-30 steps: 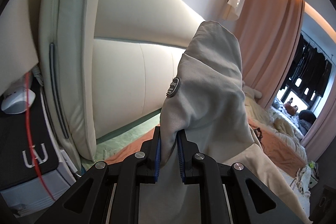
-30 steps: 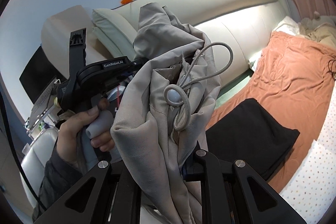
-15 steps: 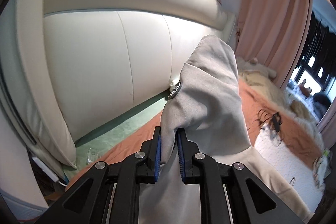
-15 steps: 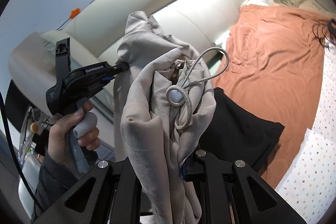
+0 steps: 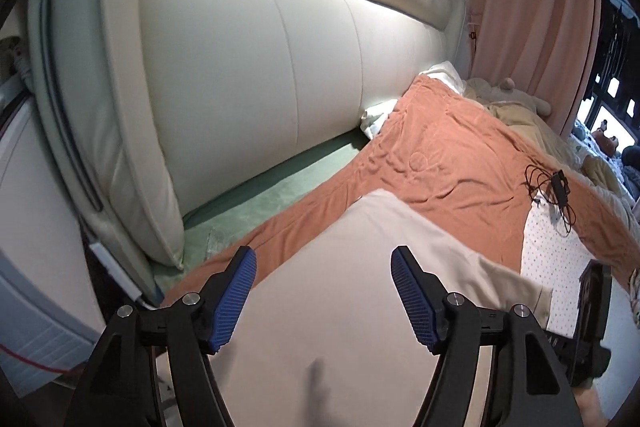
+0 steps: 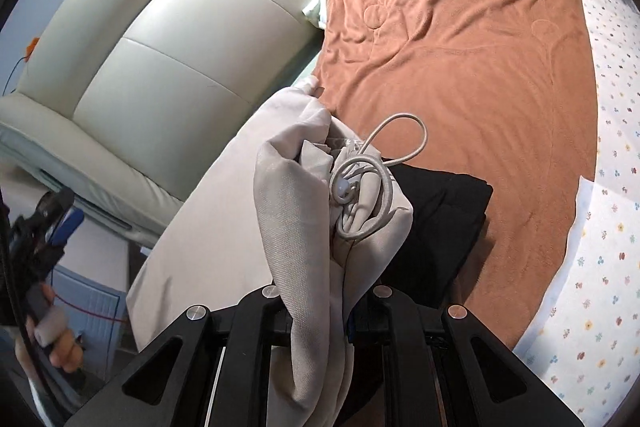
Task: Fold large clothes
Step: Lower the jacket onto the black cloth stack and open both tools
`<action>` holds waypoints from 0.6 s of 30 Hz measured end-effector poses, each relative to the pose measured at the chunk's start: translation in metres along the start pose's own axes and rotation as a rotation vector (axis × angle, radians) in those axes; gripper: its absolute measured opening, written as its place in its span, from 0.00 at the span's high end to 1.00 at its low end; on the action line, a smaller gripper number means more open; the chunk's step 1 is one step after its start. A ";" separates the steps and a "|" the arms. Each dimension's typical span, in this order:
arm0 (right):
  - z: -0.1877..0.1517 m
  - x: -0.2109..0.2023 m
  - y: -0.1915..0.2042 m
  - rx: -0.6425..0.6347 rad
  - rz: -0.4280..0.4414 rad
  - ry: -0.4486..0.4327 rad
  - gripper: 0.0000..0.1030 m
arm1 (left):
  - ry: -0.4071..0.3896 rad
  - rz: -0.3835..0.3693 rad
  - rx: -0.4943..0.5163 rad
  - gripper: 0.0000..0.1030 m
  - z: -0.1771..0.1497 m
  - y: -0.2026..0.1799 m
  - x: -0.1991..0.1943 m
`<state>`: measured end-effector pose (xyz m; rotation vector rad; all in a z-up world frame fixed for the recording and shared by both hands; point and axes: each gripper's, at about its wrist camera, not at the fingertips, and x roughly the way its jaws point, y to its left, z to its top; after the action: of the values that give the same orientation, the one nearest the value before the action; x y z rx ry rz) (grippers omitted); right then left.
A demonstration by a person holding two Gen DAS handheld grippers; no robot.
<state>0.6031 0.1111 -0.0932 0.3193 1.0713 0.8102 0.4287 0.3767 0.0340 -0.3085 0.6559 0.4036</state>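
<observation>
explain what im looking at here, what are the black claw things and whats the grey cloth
Each picture comes from a camera on a hand-held tool, looking along its two fingers; no robot, a person holds both. In the left view, the left tool has its jaws opening, with the beige garment below them, not pinched. In the right view, the right tool is clamped on that garment's bunched end, with its drawstring. Underneath is a bed with an orange blanket and a folded black garment.

- My left wrist cam sits close over the bed, angled down toward the headboard (image 5: 248,75).
- Right cam's similar; both catch the orange blanket (image 6: 460,47).
</observation>
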 end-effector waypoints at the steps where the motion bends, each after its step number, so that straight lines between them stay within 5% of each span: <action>1: 0.001 0.000 0.002 -0.005 -0.008 0.001 0.86 | -0.004 -0.004 -0.009 0.31 -0.010 0.008 -0.005; 12: 0.000 0.015 -0.005 -0.021 -0.085 0.031 0.85 | -0.035 0.000 -0.150 0.31 -0.087 0.076 -0.042; 18: -0.008 0.002 -0.022 0.038 -0.106 0.059 0.66 | -0.046 0.008 -0.229 0.31 -0.118 0.106 -0.047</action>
<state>0.6063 0.0971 -0.1112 0.2699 1.1507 0.7086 0.2850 0.4100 -0.0402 -0.5133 0.5670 0.4930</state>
